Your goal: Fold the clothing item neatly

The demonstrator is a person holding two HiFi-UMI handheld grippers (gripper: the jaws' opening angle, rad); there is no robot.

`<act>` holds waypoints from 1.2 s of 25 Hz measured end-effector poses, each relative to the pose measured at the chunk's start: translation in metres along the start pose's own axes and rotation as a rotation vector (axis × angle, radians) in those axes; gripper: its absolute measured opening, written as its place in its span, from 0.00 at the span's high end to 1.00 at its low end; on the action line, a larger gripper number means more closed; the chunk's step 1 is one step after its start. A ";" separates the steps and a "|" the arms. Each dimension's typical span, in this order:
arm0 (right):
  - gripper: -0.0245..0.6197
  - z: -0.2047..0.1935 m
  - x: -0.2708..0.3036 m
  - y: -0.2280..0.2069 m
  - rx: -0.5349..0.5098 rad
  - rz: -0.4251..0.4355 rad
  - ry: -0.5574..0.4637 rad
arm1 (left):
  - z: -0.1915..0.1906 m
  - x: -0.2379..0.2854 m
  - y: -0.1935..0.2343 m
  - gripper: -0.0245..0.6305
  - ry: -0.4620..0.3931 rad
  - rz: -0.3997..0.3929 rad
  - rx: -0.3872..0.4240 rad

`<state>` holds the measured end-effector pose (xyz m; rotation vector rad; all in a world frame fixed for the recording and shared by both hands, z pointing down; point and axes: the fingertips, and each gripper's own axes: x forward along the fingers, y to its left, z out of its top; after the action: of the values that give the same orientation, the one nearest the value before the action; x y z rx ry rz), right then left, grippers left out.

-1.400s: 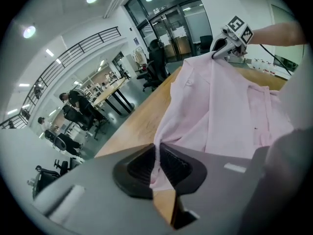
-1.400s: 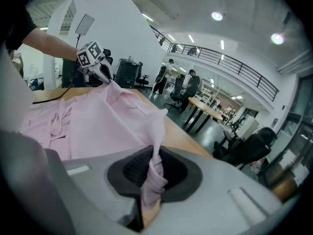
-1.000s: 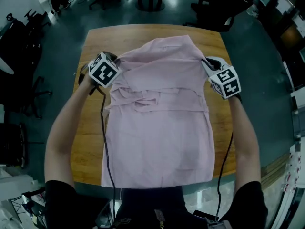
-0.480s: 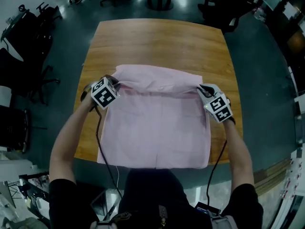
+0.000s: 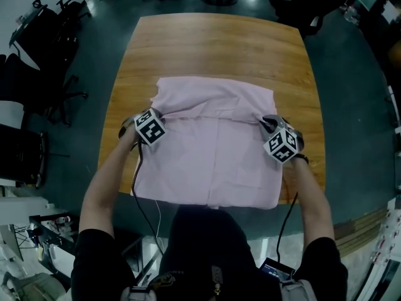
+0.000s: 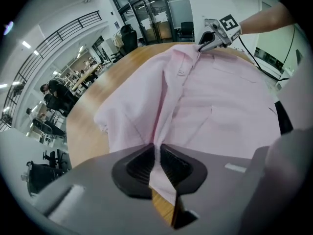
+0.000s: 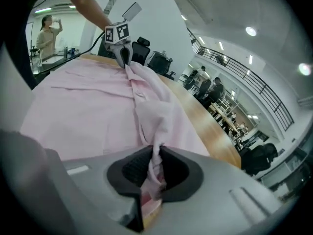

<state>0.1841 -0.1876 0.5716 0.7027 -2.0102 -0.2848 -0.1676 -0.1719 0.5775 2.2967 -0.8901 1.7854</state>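
The left claw [image 6: 157, 153] is almost closed, and a thin pleat of the pink shirt [image 5: 213, 149] is pinched between its pads. The right claw [image 7: 156, 163] is in the same state, nearly together on a thicker, bunched ridge of the same cloth. Each claw holds one side edge of the shirt, near the shoulder line, so the line from one claw to the other runs across the garment. The shirt lies between them, face up, with the button placket down the middle. Its long axis goes from the far side toward the person. A narrower band lies beyond the claws, and the larger part is on the person's side. Both hands are equally near to the cloth, so I judge that the next fold needs both to move together, along this long axis. The shirt rests on a wooden counter [image 5: 219, 42], and its hem reaches the near edge. Around the counter there is a dark floor [image 5: 351, 105] with office chairs [image 5: 37, 30].
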 end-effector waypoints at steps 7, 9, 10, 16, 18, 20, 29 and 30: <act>0.66 0.005 -0.015 0.032 -0.009 0.174 -0.009 | -0.010 -0.018 -0.023 0.68 -0.008 -0.106 0.018; 0.64 0.020 -0.025 0.030 0.019 0.202 -0.056 | 0.005 -0.030 -0.020 0.68 -0.053 -0.093 0.036; 0.64 0.030 -0.027 0.030 0.041 0.215 -0.084 | 0.016 -0.034 -0.019 0.68 -0.082 -0.088 0.042; 0.64 0.079 0.000 0.024 0.195 0.232 -0.153 | 0.095 -0.020 -0.041 0.67 -0.208 -0.121 0.119; 0.64 0.083 0.016 0.023 0.239 0.242 -0.141 | 0.108 0.001 -0.050 0.67 -0.187 -0.142 0.144; 0.72 0.088 0.019 0.027 0.234 0.246 -0.152 | 0.111 0.017 -0.054 0.67 -0.149 -0.156 0.161; 0.84 0.071 -0.011 0.092 0.006 0.354 -0.124 | 0.076 0.000 -0.072 0.90 -0.075 -0.188 0.270; 0.82 0.067 -0.012 0.102 -0.004 0.388 -0.110 | 0.068 0.001 -0.077 0.86 -0.049 -0.205 0.276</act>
<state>0.0947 -0.1041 0.5760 0.2872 -2.1986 -0.0984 -0.0708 -0.1370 0.5781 2.4965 -0.4136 1.8688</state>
